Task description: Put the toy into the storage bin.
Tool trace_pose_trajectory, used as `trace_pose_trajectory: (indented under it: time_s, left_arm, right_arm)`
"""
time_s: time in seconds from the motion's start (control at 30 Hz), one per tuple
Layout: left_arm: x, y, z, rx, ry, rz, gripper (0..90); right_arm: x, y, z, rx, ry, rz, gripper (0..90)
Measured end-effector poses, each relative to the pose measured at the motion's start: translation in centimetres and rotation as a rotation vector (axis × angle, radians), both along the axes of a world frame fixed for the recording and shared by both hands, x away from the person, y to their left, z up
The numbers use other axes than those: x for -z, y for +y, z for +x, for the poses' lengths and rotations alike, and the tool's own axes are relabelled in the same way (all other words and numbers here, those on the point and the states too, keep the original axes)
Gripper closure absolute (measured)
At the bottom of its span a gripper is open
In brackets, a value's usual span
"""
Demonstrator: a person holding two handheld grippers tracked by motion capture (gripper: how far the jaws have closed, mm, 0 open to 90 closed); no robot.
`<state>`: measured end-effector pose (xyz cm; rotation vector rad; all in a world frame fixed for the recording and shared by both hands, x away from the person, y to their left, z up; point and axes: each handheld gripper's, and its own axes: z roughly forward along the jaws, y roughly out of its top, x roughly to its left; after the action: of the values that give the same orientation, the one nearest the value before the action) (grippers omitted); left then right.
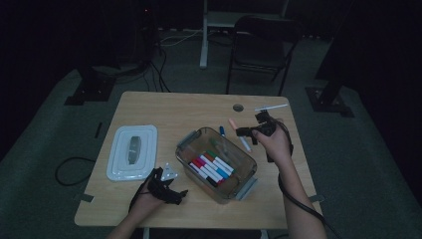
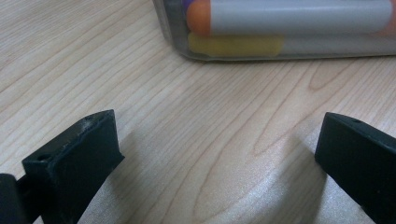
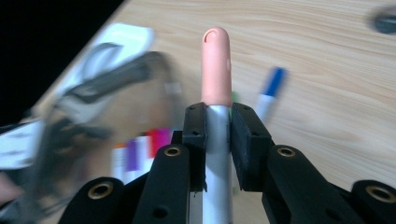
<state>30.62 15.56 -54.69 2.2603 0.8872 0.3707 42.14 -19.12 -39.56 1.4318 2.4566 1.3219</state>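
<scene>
At the left of the light wooden desk point(image 1: 164, 107), we are seeing a white rectangular plastic lid point(image 1: 132, 152) lying flat and well apart from the box it fits. That placement is probably keeping the box mouth free for loading.

Just right of the lid, the left hand-held gripper point(image 1: 171, 195) is resting low on the desk near the front edge. In the left gripper view its jaws are standing wide apart with bare wood between them, gripping nothing. It is pointing at the near wall of the clear rectangular plastic box with grey end latches point(image 1: 217, 162), which suggests that it is waiting in a position to steady the box.

Inside the box, several white-barrelled markers with coloured caps point(image 1: 213, 168) are lying side by side, so the sorting is looking well under way.

Right of the box, a blue-capped white marker point(image 1: 222, 131) is lying loose on the desk. The right hand-held gripper point(image 1: 248, 131) is hovering beyond the box's far right corner. Its jaws are closed narrowly around the barrel of a white marker with a peach-pink cap point(image 3: 215, 65), just below the cap. The cap is projecting forward, presumably so that the marker can be lowered lengthwise among the others.
</scene>
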Motion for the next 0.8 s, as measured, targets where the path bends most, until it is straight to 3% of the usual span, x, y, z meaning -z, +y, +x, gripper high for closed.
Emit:
trace_pose_trajectory:
  time_s: [0.2, 0.3, 0.4, 0.47, 0.5, 0.6, 0.63, 0.77, 0.8]
  left_arm:
    - [0.0, 0.0, 0.0, 0.000, 0.001, 0.000, 0.5]
    - [0.0, 0.0, 0.0, 0.000, 0.000, 0.000, 0.5]
    - [0.0, 0.0, 0.0, 0.001, 0.001, 0.001, 0.5]
    - [0.0, 0.0, 0.0, 0.001, 0.002, 0.001, 0.5]
    - [0.0, 0.0, 0.0, 0.001, 0.001, 0.000, 0.5]
    - [0.0, 0.0, 0.0, 0.000, 0.001, 0.000, 0.5]
    - [0.0, 0.0, 0.0, 0.001, 0.002, 0.000, 0.5]
    - [0.0, 0.0, 0.0, 0.000, 0.001, 0.000, 0.5]
    - [0.0, 0.0, 0.0, 0.000, 0.001, 0.000, 0.5]
  right_arm:
    - [-0.5, 4.5, -1.7, -0.157, 0.002, 0.006, 76.7]
    - [0.6, 7.1, -2.2, -0.230, 0.042, -0.028, 76.6]
    - [2.7, 9.7, -2.4, -0.302, 0.116, -0.080, 76.7]
    - [3.3, 10.3, -2.4, -0.315, 0.131, -0.098, 76.6]
    - [4.7, 11.4, -2.4, -0.327, 0.172, -0.131, 76.6]
    - [5.5, 12.0, -2.4, -0.331, 0.192, -0.144, 76.6]
    - [6.5, 12.8, -2.5, -0.346, 0.225, -0.179, 76.6]
    - [7.5, 13.7, -2.6, -0.370, 0.244, -0.245, 76.5]
    - [7.5, 13.8, -2.6, -0.373, 0.253, -0.237, 76.2]
